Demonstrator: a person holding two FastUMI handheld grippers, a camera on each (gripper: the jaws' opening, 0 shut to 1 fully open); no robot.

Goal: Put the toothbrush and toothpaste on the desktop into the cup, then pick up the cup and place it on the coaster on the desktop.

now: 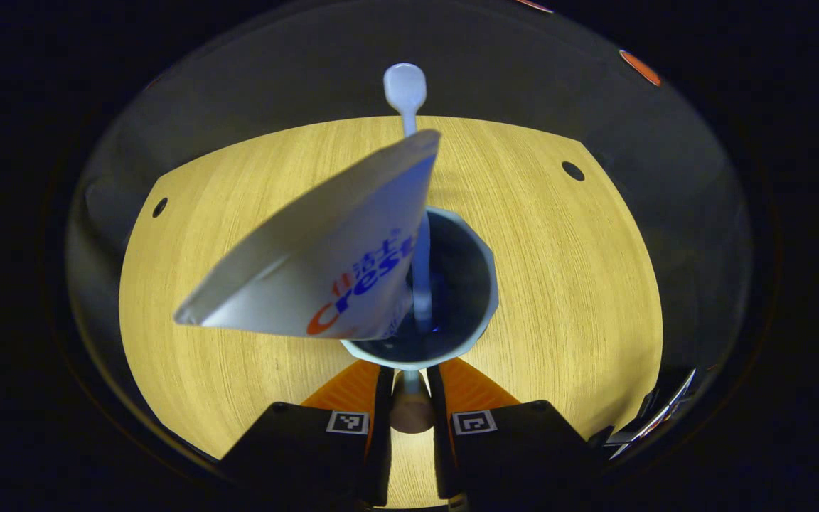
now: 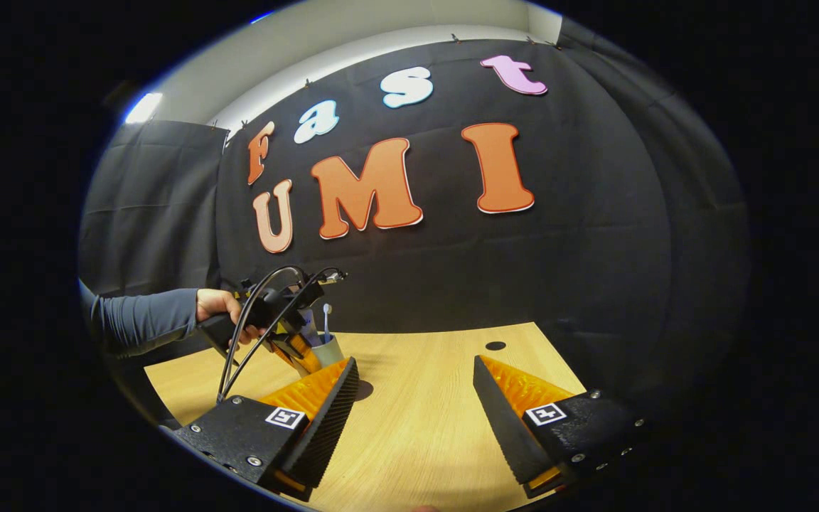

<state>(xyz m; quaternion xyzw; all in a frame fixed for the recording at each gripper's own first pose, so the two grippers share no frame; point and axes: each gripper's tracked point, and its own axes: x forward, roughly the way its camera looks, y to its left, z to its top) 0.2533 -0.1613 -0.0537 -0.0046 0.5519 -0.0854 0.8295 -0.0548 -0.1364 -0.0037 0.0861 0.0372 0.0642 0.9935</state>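
Keep the left tool [image 1: 409, 398], pinching the near rim of the cup [image 1: 484, 284] holding toothpaste [image 1: 324, 263] and toothbrush [image 1: 405, 89], level above the tabletop [image 1: 559, 284]; leave right tool [image 2: 415, 409] spread, away from the cup

One cup [image 1: 477, 284] is showing in the left gripper view, hanging over the middle of the tabletop [image 1: 566, 299]; the same cup [image 2: 328, 351] is sitting small near the tabletop's far left edge in the right gripper view. One toothbrush [image 1: 407, 96] is standing in it, and one toothpaste tube [image 1: 331, 256] is leaning out of it. Two grippers are appearing: the left gripper [image 1: 409, 398], and the right gripper [image 2: 413, 405]. Two round holes are showing in the tabletop, one [image 1: 159, 207] near the far left corner and one [image 1: 573, 171] near the far right corner. One hand [image 2: 219, 307] is showing.
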